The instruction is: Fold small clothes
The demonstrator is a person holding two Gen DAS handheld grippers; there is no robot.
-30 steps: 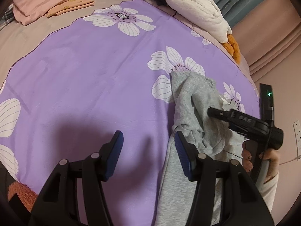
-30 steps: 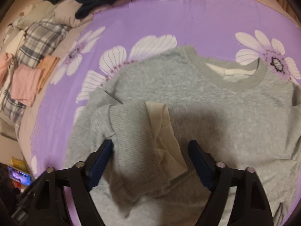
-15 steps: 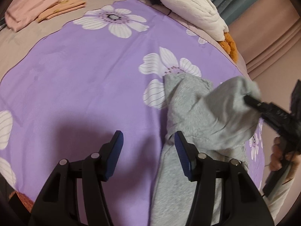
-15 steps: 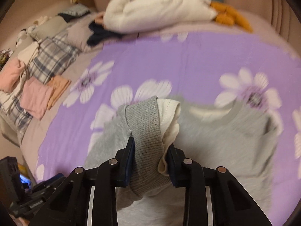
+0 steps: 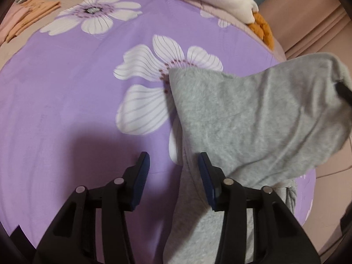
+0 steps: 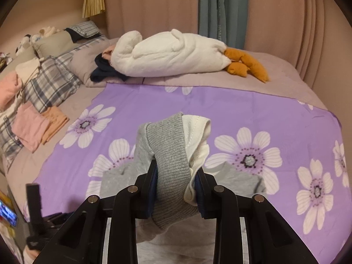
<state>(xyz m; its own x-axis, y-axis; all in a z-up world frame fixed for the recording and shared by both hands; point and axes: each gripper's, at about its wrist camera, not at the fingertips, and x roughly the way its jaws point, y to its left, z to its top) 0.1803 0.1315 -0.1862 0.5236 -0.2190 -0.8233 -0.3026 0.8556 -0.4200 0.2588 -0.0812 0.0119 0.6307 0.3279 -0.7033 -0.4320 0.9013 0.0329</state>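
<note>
Grey sweatshirt (image 5: 253, 118) lies on the purple flowered sheet (image 5: 66, 99) spread over a beige bed (image 6: 275, 66), toward the sheet's right side in the left wrist view. Room: pink curtains (image 6: 154, 4) behind the bed, one teal curtain panel (image 6: 220, 8) between them

Left to right in the right wrist view: plaid bedding (image 6: 50, 81) with folded pink clothes (image 6: 28, 125) and a folded orange piece (image 6: 55, 118) at the sheet's left edge, a white plush goose (image 6: 171, 55) with orange feet (image 6: 246, 66) along the far edge of the sheet, bare flowered sheet to the right

Sweatshirt body runs lengthwise from the near edge of the sheet toward its middle. One sleeve is lifted off the body, its long axis rising up and to the right in the left wrist view

Left gripper (image 5: 173, 176): jaws wide apart, holding nothing, just above the sheet, its right finger over the sweatshirt's left edge

Right gripper (image 6: 176, 189): clamped on the sleeve's ribbed cuff (image 6: 171, 154), white lining (image 6: 198, 132) showing beside the rib, cuff end pointing up and away from the gripper
</note>
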